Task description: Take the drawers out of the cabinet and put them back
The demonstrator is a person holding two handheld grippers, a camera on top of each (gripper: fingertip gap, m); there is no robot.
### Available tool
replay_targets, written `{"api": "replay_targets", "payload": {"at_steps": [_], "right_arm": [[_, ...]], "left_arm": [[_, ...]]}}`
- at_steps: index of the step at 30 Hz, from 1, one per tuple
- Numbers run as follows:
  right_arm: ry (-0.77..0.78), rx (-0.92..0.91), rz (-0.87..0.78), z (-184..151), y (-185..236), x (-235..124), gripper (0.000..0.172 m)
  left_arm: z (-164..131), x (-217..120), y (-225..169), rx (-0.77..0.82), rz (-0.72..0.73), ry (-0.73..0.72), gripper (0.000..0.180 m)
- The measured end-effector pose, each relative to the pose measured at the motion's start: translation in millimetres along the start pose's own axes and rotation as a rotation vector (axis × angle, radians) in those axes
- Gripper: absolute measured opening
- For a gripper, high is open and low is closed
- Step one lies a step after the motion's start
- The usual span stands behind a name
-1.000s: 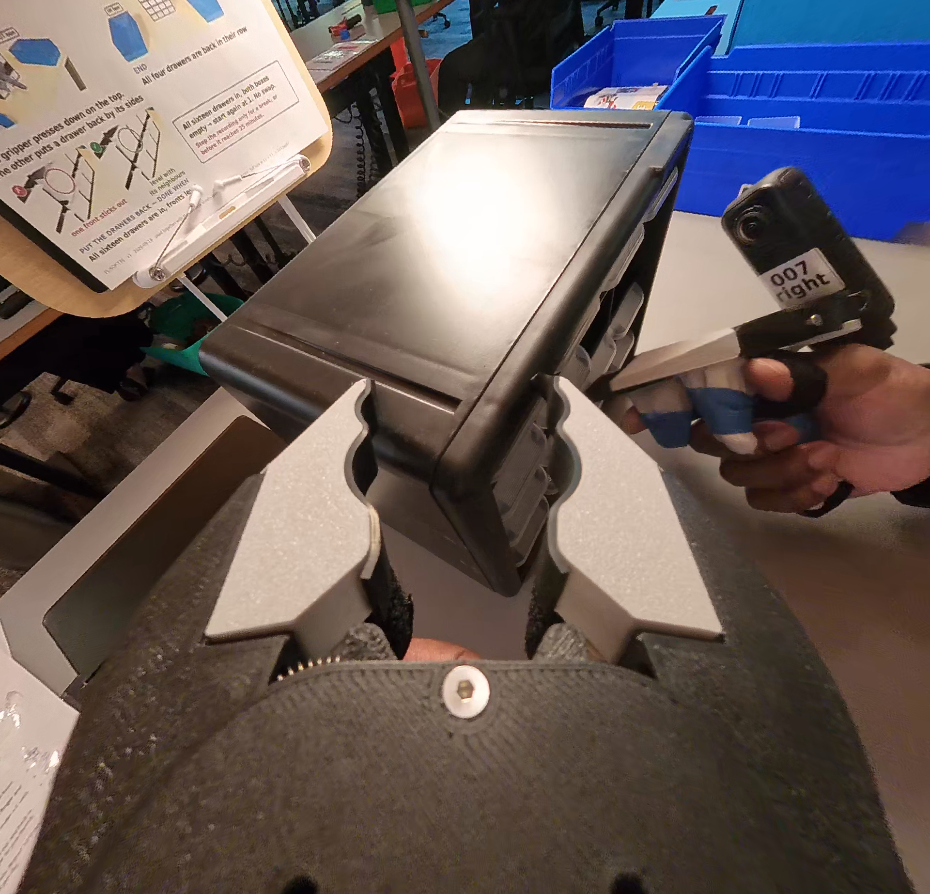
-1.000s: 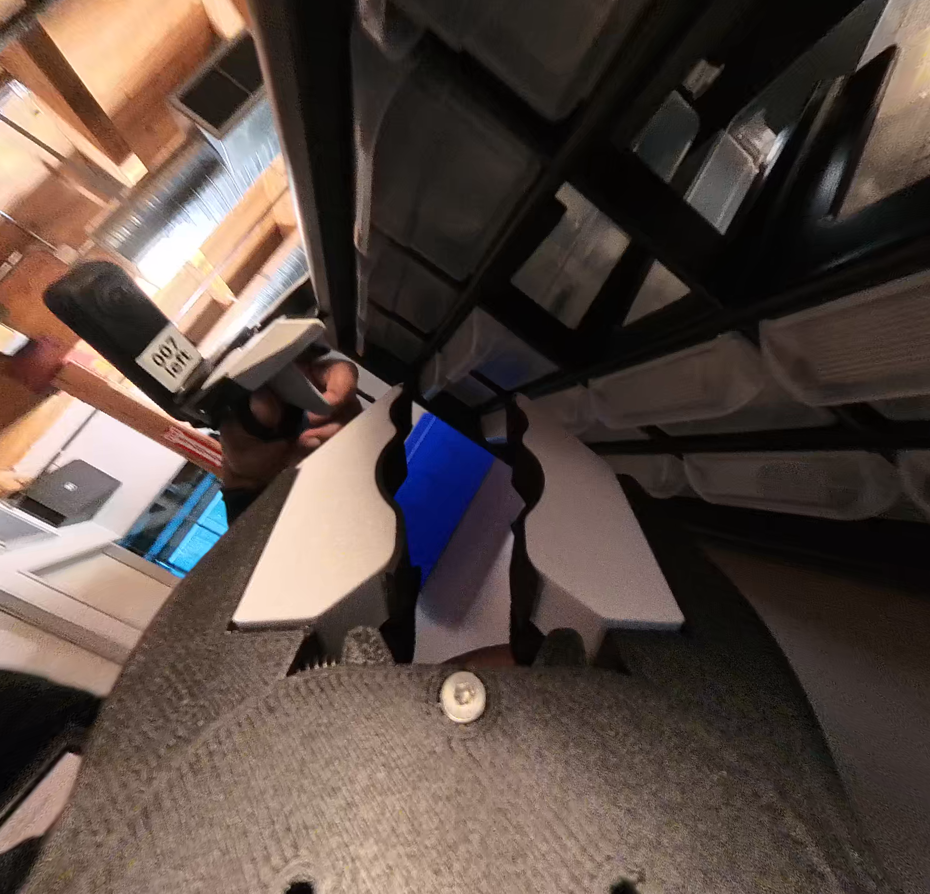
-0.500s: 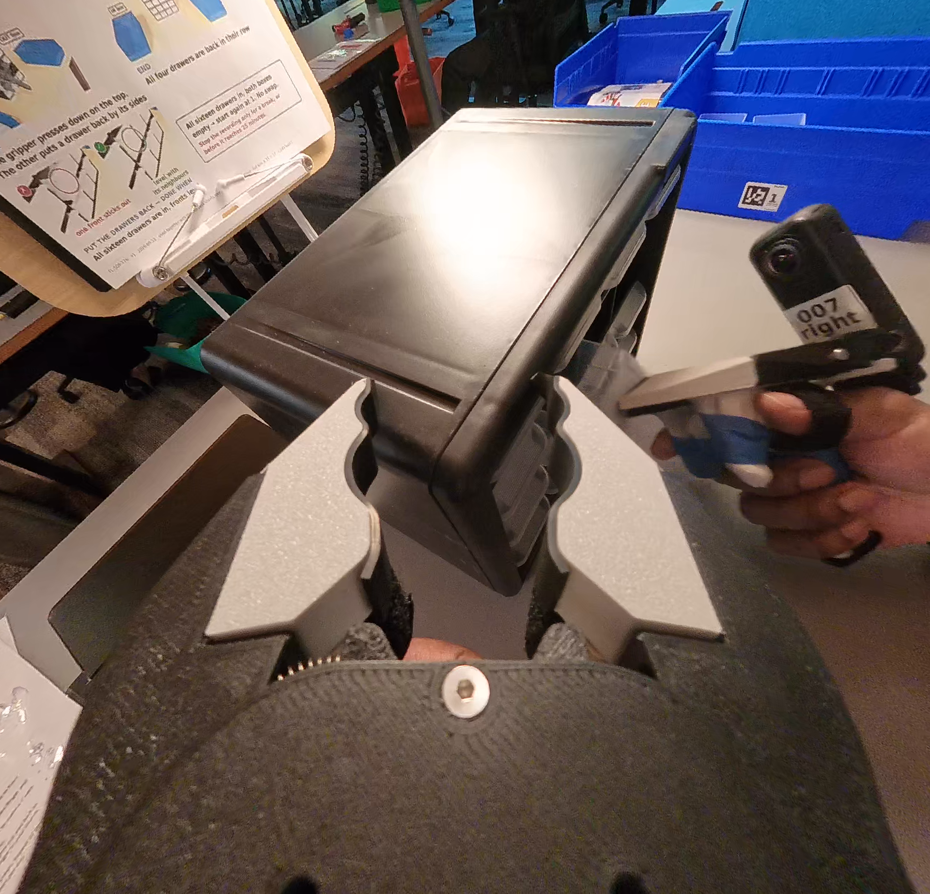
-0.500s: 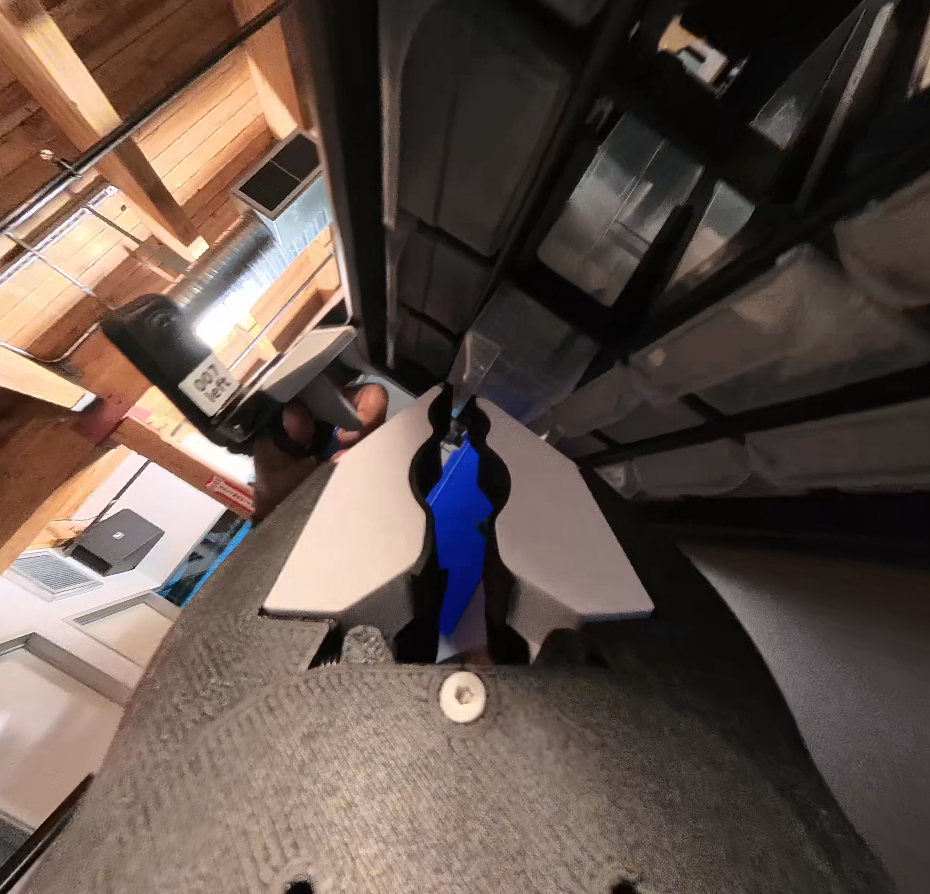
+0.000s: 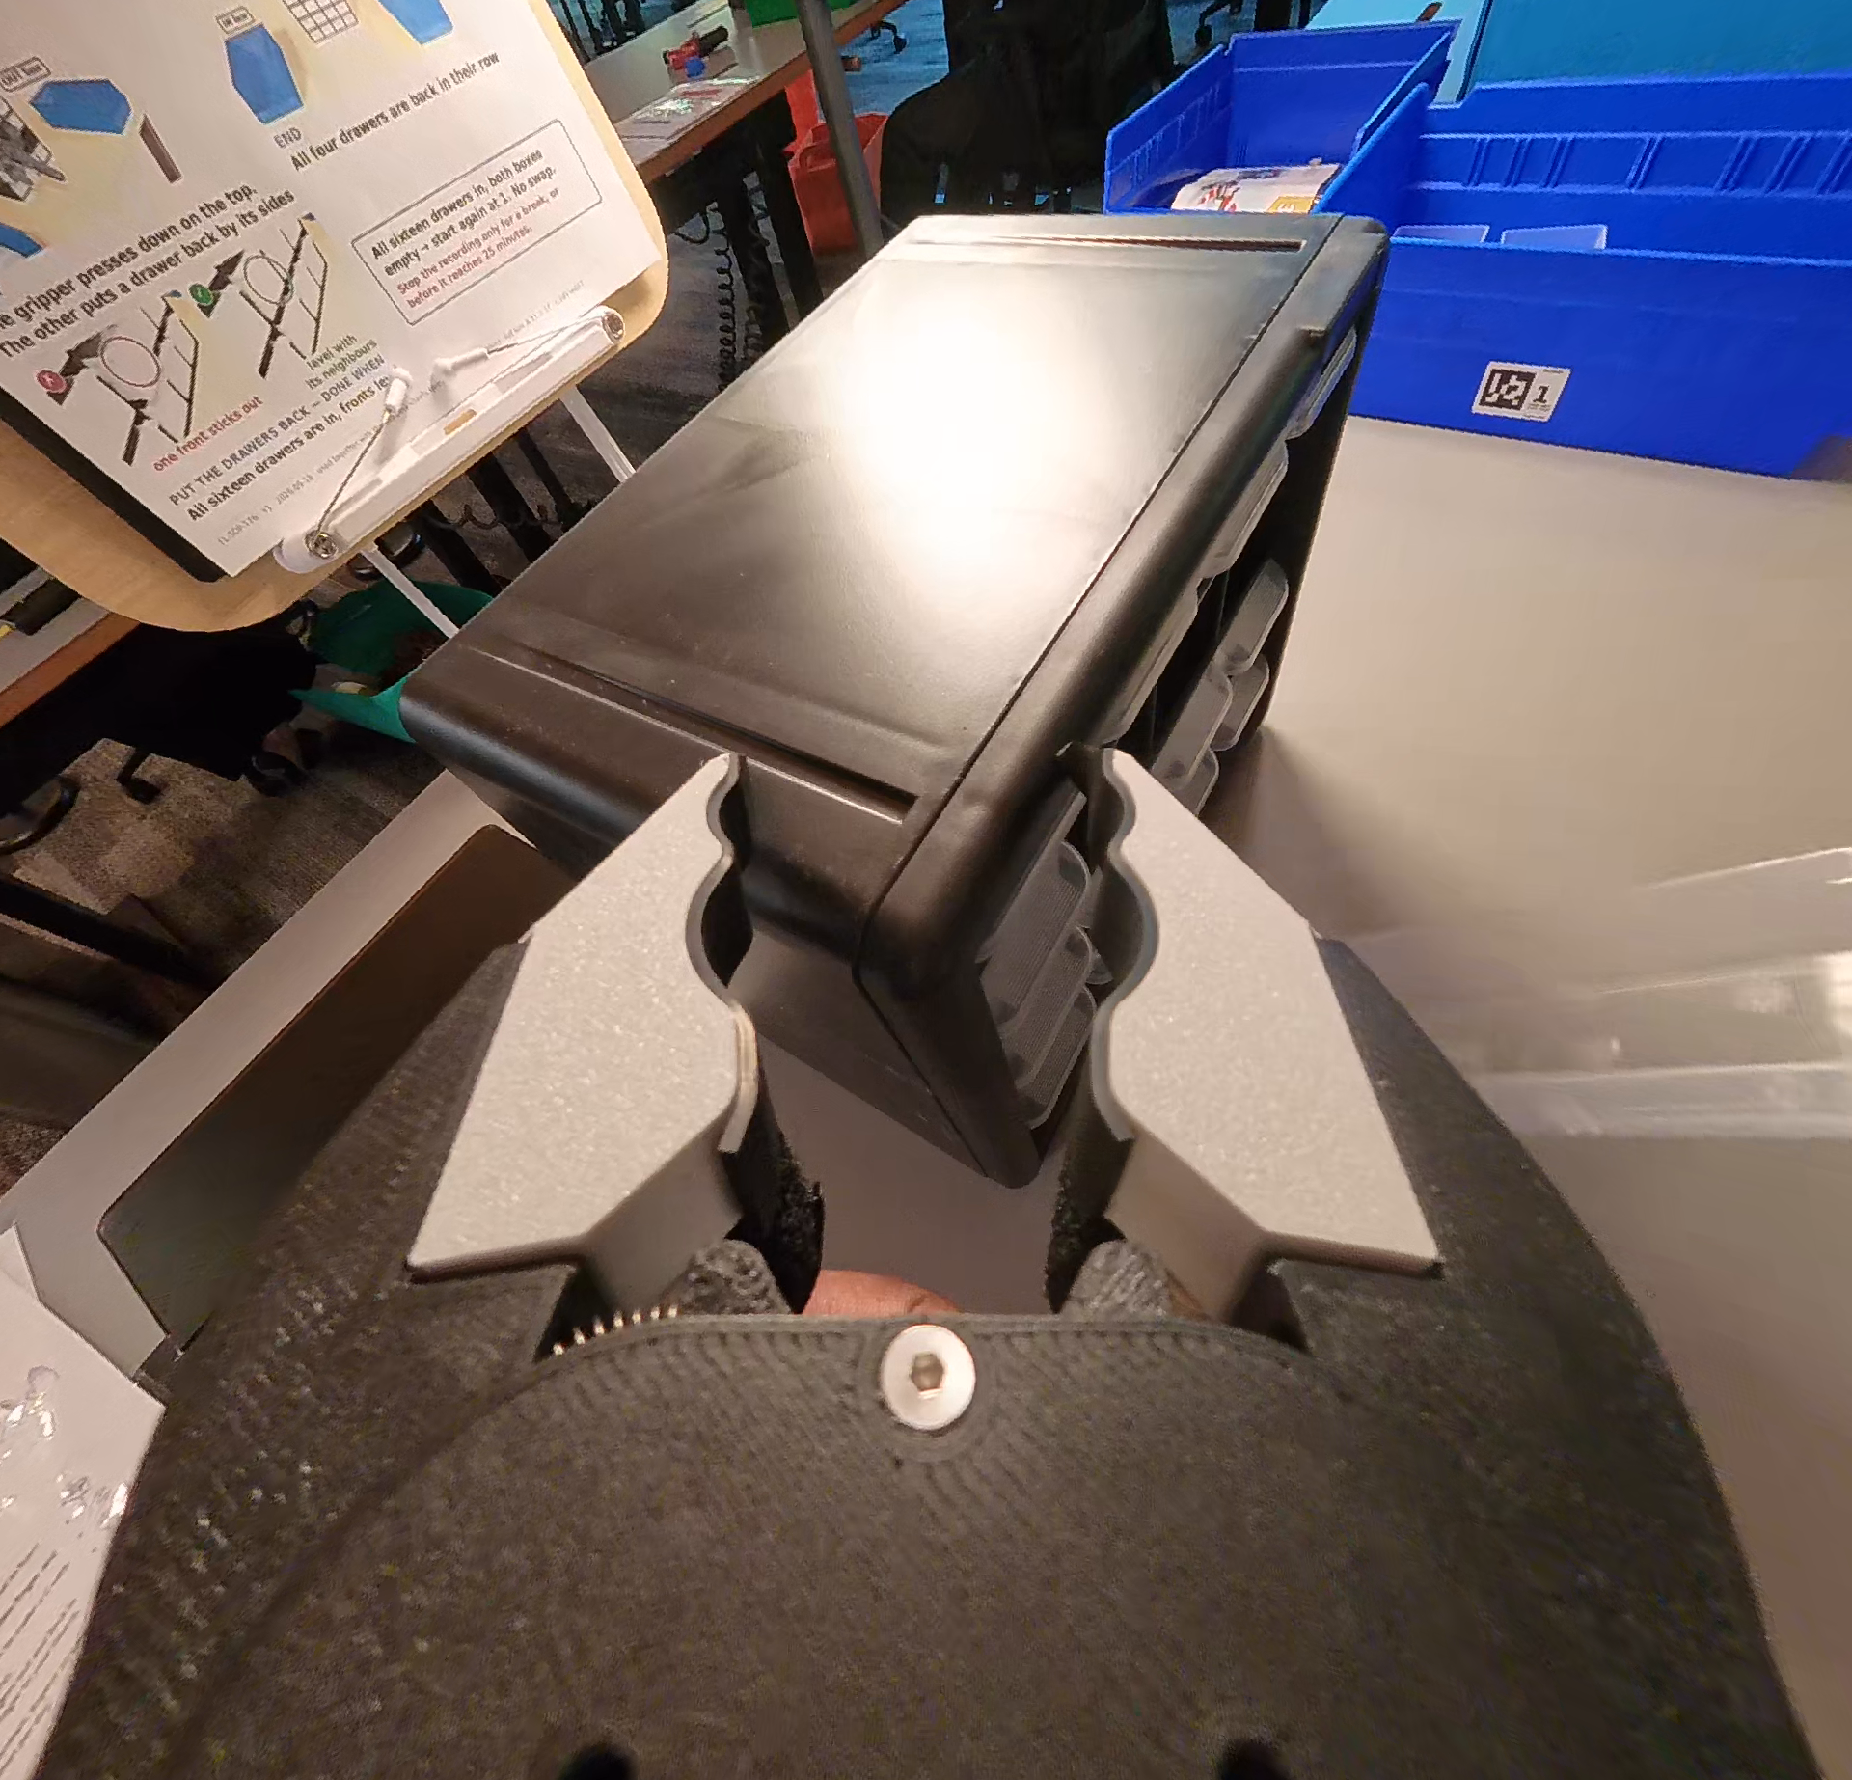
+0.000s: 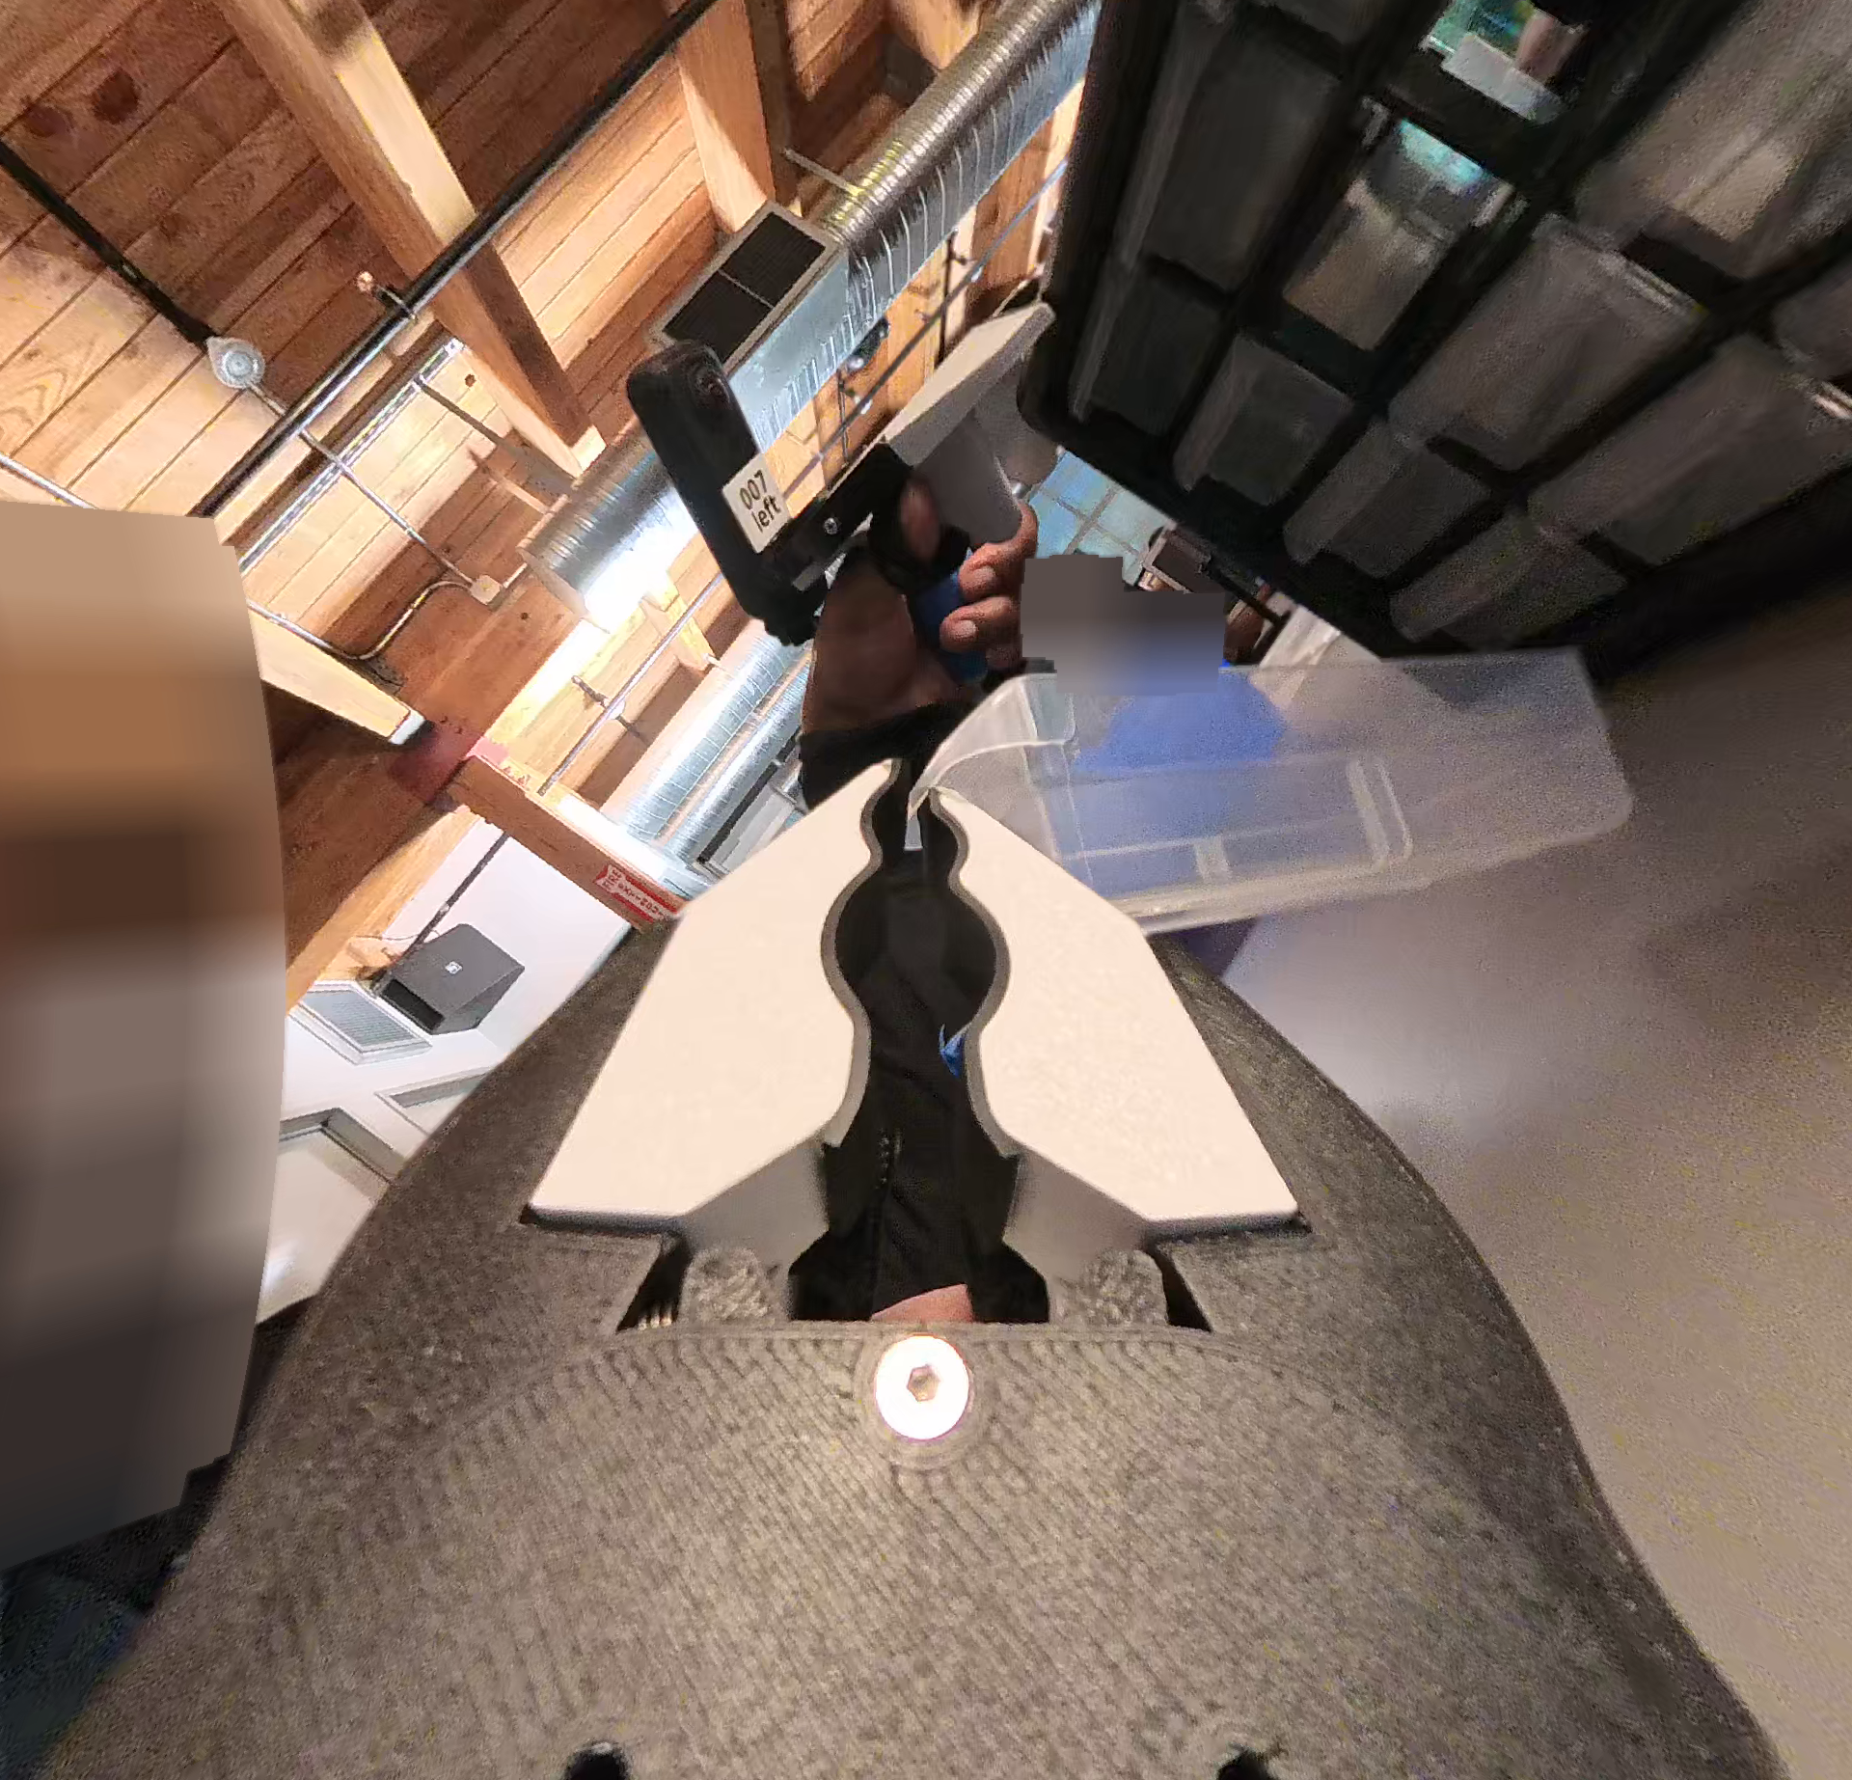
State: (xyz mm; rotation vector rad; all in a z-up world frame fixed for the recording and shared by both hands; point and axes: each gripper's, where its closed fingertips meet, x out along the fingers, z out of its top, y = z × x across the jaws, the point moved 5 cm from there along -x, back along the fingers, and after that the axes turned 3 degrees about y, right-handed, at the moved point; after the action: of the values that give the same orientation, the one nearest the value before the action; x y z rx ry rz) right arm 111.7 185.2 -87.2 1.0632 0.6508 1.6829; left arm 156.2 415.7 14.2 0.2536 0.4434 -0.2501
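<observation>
Black plastic fills the middle of the left wrist view: the drawer cabinet [image 5: 962,529] stands on the grey bench [image 5: 1563,629], seen from above and behind one corner, with the ribbed fronts of its clear drawers [image 5: 1047,940] showing edge-on down its right face. The left gripper [image 5: 917,780] has its fingers [image 5: 641,1020] spread wide, straddling the near top corner of the cabinet, one finger on the top side and the other [image 5: 1233,1030] by the drawer fronts; whether the pads actually press on the cabinet cannot be told here. Only this view shows the instruction sheet on a wooden clipboard [image 5: 301,228] at upper left, the blue storage bins [image 5: 1624,258] behind the cabinet, and a blurred pale shape [image 5: 1704,990] at the right edge. The right wrist view looks up from low down and gives what the first lacks: the cabinet's front grid [image 6: 1453,258] of drawers from below, the timber ceiling with a silver duct [image 6: 932,138], and the left gripper [image 6: 977,399] from outside, held in a hand [image 6: 902,629] against the cabinet's edge. Here the right gripper [image 6: 914,798] has its fingers [image 6: 762,1010] nearly together, pinched on the thin lip of a clear plastic drawer [image 6: 1303,790], which is out of the cabinet and hangs below it above the bench [image 6: 1603,1080].
</observation>
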Motion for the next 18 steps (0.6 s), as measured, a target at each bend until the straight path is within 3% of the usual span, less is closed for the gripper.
{"api": "replay_targets", "payload": {"at_steps": [7,9,13,18], "right_arm": [[0.068,0.071,-0.315,-17,-23,-60,0.005],[0.11,0.12,-0.319,-23,-21,-70,0.014],[0.35,0.054,-0.447,-48,-25,-87,0.035],[0.671,-0.241,-0.474,-67,-11,-100,0.036]], "left_arm": [[0,0,0,0.006,0.005,0.005,0.068],[0,0,-1,0.008,0.007,0.005,0.068],[0,1,-1,0.011,0.011,0.006,0.068],[0,1,-1,0.011,0.01,0.006,0.067]]}}
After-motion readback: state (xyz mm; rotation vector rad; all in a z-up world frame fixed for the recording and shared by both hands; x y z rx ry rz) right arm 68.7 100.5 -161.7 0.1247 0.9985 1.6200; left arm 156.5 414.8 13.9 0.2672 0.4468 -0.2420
